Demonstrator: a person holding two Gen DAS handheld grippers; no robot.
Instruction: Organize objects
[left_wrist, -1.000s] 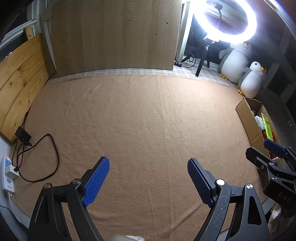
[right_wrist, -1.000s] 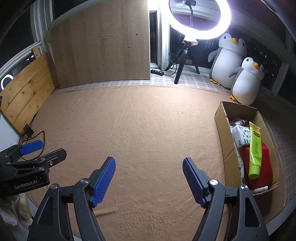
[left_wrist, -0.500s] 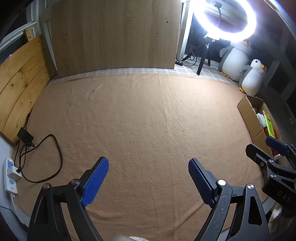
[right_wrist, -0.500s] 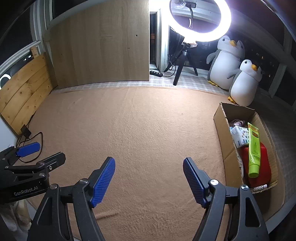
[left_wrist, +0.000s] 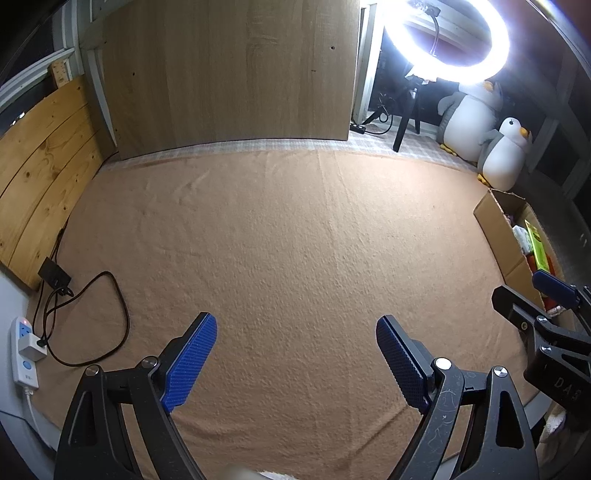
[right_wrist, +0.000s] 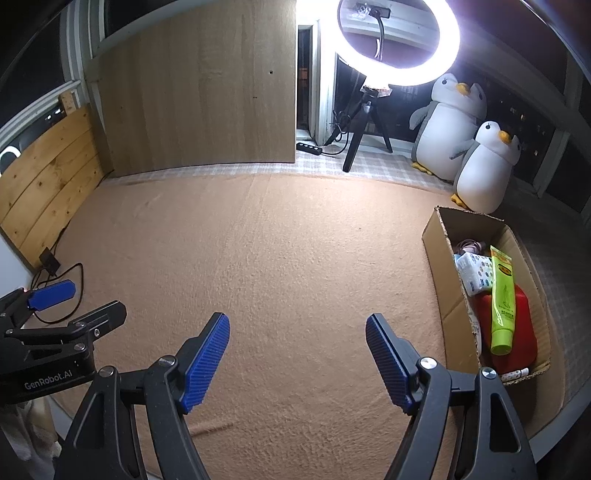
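A cardboard box (right_wrist: 439, 243) stands at the right edge of the tan cloth (right_wrist: 280, 258). It holds a green tube (right_wrist: 501, 306) lying on a red container (right_wrist: 517, 339), a white dotted packet (right_wrist: 474, 273) and a pink item at the far end. The box also shows in the left wrist view (left_wrist: 496, 225). My left gripper (left_wrist: 295, 354) is open and empty above the cloth's near edge. My right gripper (right_wrist: 297, 354) is open and empty, left of the box. Each gripper shows at the edge of the other's view.
A ring light on a tripod (right_wrist: 399, 40) and two plush penguins (right_wrist: 480, 162) stand at the back right. A wooden panel (right_wrist: 199, 92) leans at the back. A power strip (left_wrist: 24, 354) and black cable (left_wrist: 110, 314) lie at the left edge by wooden boards (left_wrist: 40, 166).
Both grippers have drawn back and risen slightly, so the views show a little more of the room. Both stay open and empty. The box and its contents have not moved.
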